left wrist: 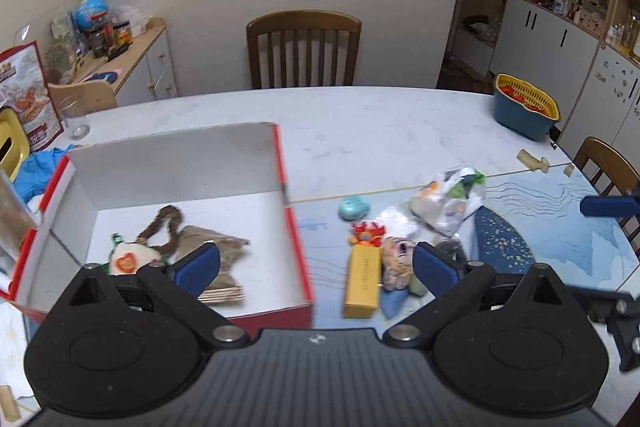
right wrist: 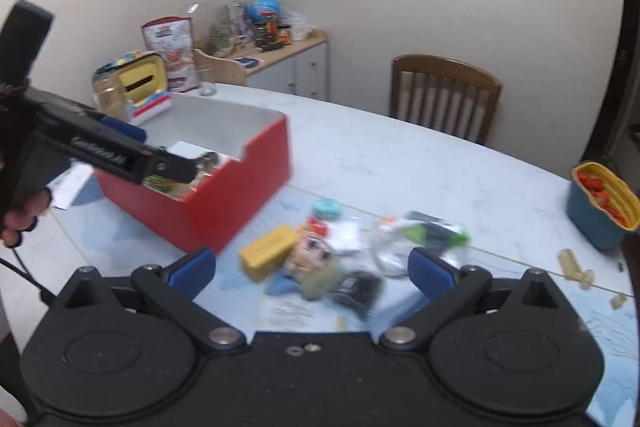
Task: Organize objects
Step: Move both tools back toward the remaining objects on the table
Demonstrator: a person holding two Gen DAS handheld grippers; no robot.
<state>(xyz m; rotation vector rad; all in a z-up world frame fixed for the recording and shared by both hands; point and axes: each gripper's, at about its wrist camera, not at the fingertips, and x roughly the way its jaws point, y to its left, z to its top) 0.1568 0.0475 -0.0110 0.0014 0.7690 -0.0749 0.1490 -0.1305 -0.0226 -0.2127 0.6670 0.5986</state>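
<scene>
**Both grippers spread over table, nothing held**

Left gripper [left wrist: 316, 263] jaws wide apart, empty, straddling the right wall of the red box [left wrist: 298, 247]. Right gripper [right wrist: 312, 271] also spread, empty, hovering above a loose pile: yellow box [right wrist: 268, 247], small doll [right wrist: 314, 253], teal round thing [right wrist: 326, 207], crinkly plastic bag [right wrist: 420, 235], all on the table [right wrist: 400, 163] just right of the red box. Inside the box: brown paper bundle [left wrist: 216, 247] and heart-print item [left wrist: 130, 259]. Blue-yellow basket [left wrist: 524, 111] at far right edge

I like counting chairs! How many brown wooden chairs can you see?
2. One chair stands at the table's far side by the wall; another chair peeks in at the right edge. More may be hidden.
</scene>
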